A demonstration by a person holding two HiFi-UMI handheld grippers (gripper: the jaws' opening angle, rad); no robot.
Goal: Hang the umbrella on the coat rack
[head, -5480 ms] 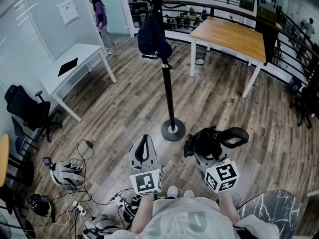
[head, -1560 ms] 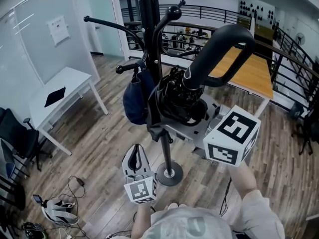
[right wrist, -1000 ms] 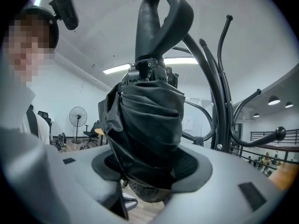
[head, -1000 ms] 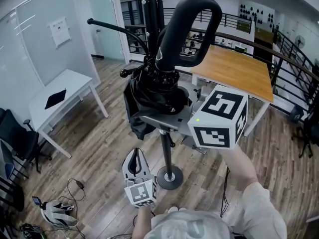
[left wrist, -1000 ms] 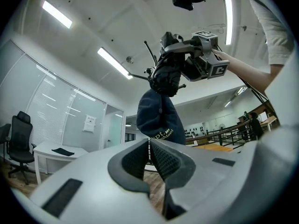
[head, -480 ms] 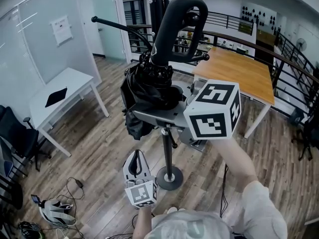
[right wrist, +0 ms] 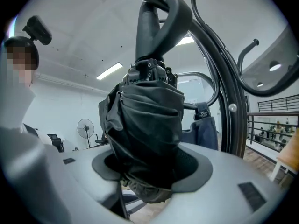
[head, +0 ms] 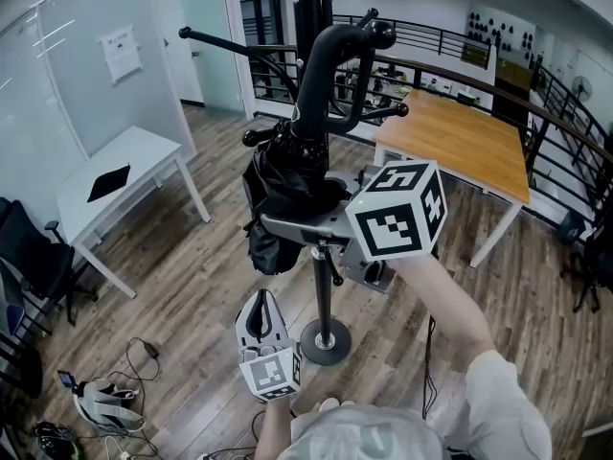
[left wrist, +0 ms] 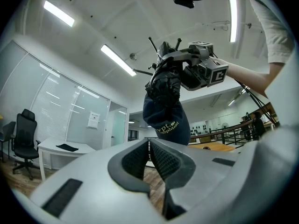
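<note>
Gripping the folded black umbrella (head: 290, 185) round its bundled canopy, the right gripper (head: 299, 226) has its jaws spread wide, with both pads pressed into the cloth. The right gripper view shows the bundle (right wrist: 145, 125) filling the gap between them.

The umbrella stands upright, held high just in front of the rack (head: 320, 286), level with its upper arms. Its curved handle (head: 330, 60) points up. The crook bends over beside a ball-tipped arm (head: 381, 33) of the rack; whether it rests on that arm I cannot tell.

A navy cap (left wrist: 167, 118) hangs from the rack, just below the umbrella as the left gripper view shows it.

The left gripper (head: 261, 300) is low, near the rack's round base (head: 311, 343) and well apart from the umbrella. Its jaws are closed together with nothing between them.

Beyond the rack to the right stands a wooden table (head: 460, 132), and to the rack's left a white desk (head: 115, 175). Cables (head: 144, 353) lie on the floor (head: 192, 286) left of the base.
</note>
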